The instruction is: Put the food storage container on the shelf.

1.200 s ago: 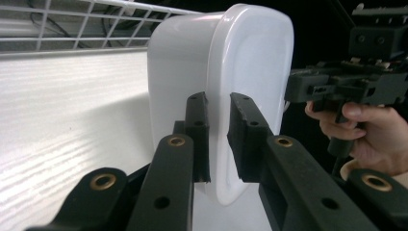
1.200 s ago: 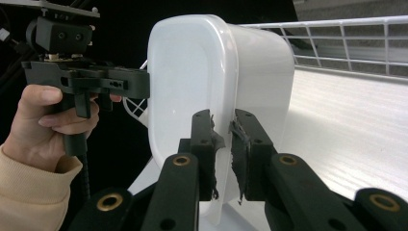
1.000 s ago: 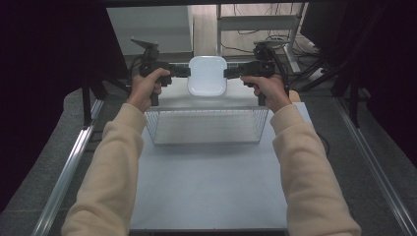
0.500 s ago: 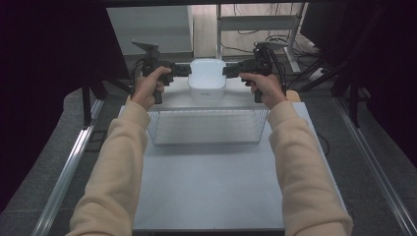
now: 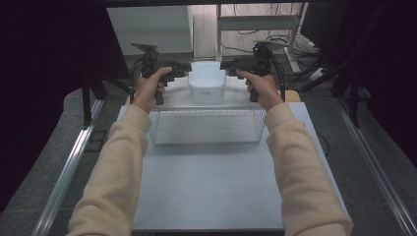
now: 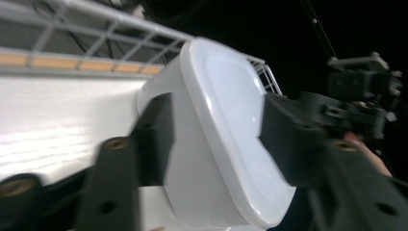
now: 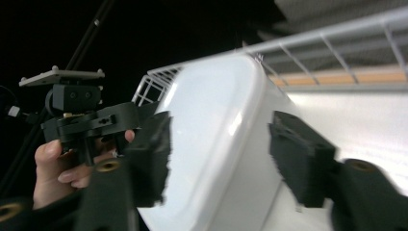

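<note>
High view: both grippers, left gripper (image 5: 183, 69) and right gripper (image 5: 227, 65), are gripping a white container (image 5: 206, 81) near the surface's far edge; its writing is unreadable.

One white tub (image 5: 207, 82), one wire basket (image 5: 206, 126), two grippers

A pale grey rectangular tabletop (image 5: 206, 187) carries an empty silver wire-mesh basket (image 5: 206, 127) at its far part. Grey speckled carpet (image 5: 54, 142) lies on both sides of the table, with a metal rail (image 5: 69, 169) running along it, and black cables (image 5: 314, 69) trail on the floor beyond.
</note>
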Motion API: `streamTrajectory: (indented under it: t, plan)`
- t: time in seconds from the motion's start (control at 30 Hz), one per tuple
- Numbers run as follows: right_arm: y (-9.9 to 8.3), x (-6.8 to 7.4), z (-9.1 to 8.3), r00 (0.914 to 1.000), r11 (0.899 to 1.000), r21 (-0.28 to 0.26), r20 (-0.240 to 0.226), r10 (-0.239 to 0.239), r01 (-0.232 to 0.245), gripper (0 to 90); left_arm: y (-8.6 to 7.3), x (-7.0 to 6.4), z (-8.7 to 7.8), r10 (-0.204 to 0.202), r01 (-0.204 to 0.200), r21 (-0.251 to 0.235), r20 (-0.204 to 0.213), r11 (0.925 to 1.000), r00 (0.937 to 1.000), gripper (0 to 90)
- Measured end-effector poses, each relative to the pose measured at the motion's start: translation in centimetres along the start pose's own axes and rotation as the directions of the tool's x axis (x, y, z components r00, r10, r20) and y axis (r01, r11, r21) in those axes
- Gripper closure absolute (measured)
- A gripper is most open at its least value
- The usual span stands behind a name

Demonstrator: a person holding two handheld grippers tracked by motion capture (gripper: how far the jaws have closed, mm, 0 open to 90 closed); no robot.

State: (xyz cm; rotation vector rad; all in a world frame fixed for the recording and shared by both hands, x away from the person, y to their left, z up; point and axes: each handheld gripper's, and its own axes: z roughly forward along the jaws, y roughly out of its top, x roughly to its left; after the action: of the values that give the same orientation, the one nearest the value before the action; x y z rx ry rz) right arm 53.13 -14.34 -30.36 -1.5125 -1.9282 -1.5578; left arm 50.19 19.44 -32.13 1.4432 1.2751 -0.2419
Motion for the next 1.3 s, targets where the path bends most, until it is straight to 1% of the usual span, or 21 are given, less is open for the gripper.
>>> streamTrajectory:
  t: [0.1, 0.2, 0.27, 0.3, 0.33, 0.4, 0.47, 0.5, 0.53, 0.67, 0.8, 0.87, 0.93, 0.97, 1.0, 1.07, 1.1, 1.17, 1.23, 1.27, 1.3]
  plan:
    - [-0.3, 1.0, -0.7, 0.9983, 0.998, -0.016, 0.002, -0.058, 0.058, 29.4, -0.5, -0.9, -1.3, 0.073, -0.074, -0.011, -0.039, 0.9972, 0.9966, 34.6]
    - [-0.7, 1.9, -1.5, 0.9884, 0.989, -0.003, 0.034, -0.148, 0.148, 26.0, -1.1, -1.4, -2.3, 0.119, -0.119, -0.015, -0.053, 0.9927, 0.9915, 32.0]
    - [-1.1, 2.3, -2.1, 0.9767, 0.978, 0.015, 0.052, -0.208, 0.207, 23.5, -1.6, -1.7, -3.1, 0.135, -0.137, -0.02, -0.068, 0.9904, 0.9885, 30.8]
    - [-1.5, 2.5, -2.5, 0.9696, 0.971, 0.006, 0.057, -0.238, 0.238, 23.6, -2.0, -1.9, -3.6, 0.156, -0.159, -0.021, -0.079, 0.9871, 0.9845, 30.3]
    - [-1.9, 2.7, -3.1, 0.9601, 0.962, -0.005, 0.068, -0.271, 0.272, 23.2, -2.3, -2.0, -4.0, 0.164, -0.167, -0.024, -0.082, 0.9857, 0.983, 30.0]
    - [-2.5, 2.8, -3.8, 0.9478, 0.95, -0.009, 0.074, -0.31, 0.312, 21.3, -2.9, -2.2, -4.6, 0.179, -0.183, -0.033, -0.09, 0.9827, 0.9797, 29.3]
    - [-3.1, 2.9, -4.5, 0.9335, 0.937, -0.005, 0.086, -0.348, 0.35, 20.8, -3.6, -2.5, -5.3, 0.21, -0.214, -0.034, -0.105, 0.9761, 0.972, 29.3]
    - [-3.5, 2.9, -4.8, 0.9255, 0.93, 0.002, 0.095, -0.367, 0.368, 20.4, -4.2, -2.8, -5.8, 0.237, -0.242, -0.033, -0.118, 0.9696, 0.9643, 29.3]
    - [-4.0, 3.0, -5.4, 0.9163, 0.921, 0.008, 0.097, -0.389, 0.39, 20.3, -4.6, -3.0, -6.0, 0.25, -0.255, -0.031, -0.125, 0.9664, 0.9603, 29.1]
    - [-5.8, 2.9, -6.7, 0.8957, 0.9, 0.016, 0.097, -0.434, 0.435, 20.0, -7.2, -3.4, -7.3, 0.308, -0.316, -0.03, -0.141, 0.9484, 0.9407, 29.0]
    - [-8.5, 2.5, -8.2, 0.8722, 0.878, 0.019, 0.105, -0.478, 0.479, 20.0, -10.4, -3.4, -8.3, 0.351, -0.357, -0.017, -0.15, 0.9339, 0.9244, 28.6]
    - [-10.2, 2.1, -9.1, 0.8574, 0.865, 0.023, 0.125, -0.499, 0.501, 20.0, -12.2, -3.2, -8.7, 0.361, -0.365, -0.006, -0.148, 0.9308, 0.9209, 28.3]
    - [-12.0, 1.5, -9.9, 0.8473, 0.856, 0.019, 0.132, -0.514, 0.517, 20.0, -14.0, -2.9, -9.1, 0.37, -0.373, 0.004, -0.143, 0.9276, 0.9179, 28.0]
    - [-12.9, 1.1, -10.3, 0.844, 0.853, 0.016, 0.136, -0.519, 0.522, 20.0, -15.4, -2.7, -9.3, 0.377, -0.38, 0.011, -0.15, 0.9248, 0.9139, 28.0]
    - [-14.4, 0.6, -10.8, 0.8367, 0.846, 0.016, 0.141, -0.529, 0.533, 20.0, -16.1, -2.6, -9.5, 0.383, -0.386, 0.016, -0.149, 0.9225, 0.9114, 27.8]
    - [-16.0, -0.1, -11.4, 0.8307, 0.842, 0.019, 0.15, -0.536, 0.54, 20.0, -17.7, -2.4, -9.8, 0.395, -0.398, 0.02, -0.159, 0.9174, 0.9045, 27.7]
    - [-16.7, -0.4, -11.7, 0.8298, 0.842, 0.022, 0.158, -0.535, 0.539, 20.0, -18.5, -2.2, -9.9, 0.405, -0.405, 0.032, -0.168, 0.9137, 0.899, 27.6]
    - [-18.4, -1.2, -12.2, 0.8176, 0.833, 0.021, 0.179, -0.547, 0.553, 20.0, -20.0, -1.9, -10.0, 0.412, -0.413, 0.034, -0.182, 0.9099, 0.8926, 27.4]
    - [-19.9, -2.0, -12.7, 0.8165, 0.832, 0.018, 0.183, -0.548, 0.554, 20.1, -21.6, -1.4, -9.9, 0.428, -0.425, 0.061, -0.196, 0.9032, 0.8821, 27.0]
    - [-20.8, -2.5, -12.9, 0.8187, 0.835, 0.011, 0.192, -0.541, 0.55, 20.2, -22.0, -1.2, -9.9, 0.431, -0.427, 0.064, -0.204, 0.9018, 0.879, 26.9]
    - [-21.3, -2.9, -13.0, 0.8155, 0.833, 0.014, 0.198, -0.544, 0.553, 20.2, -22.8, -0.9, -9.8, 0.428, -0.423, 0.071, -0.217, 0.9033, 0.8774, 27.0]
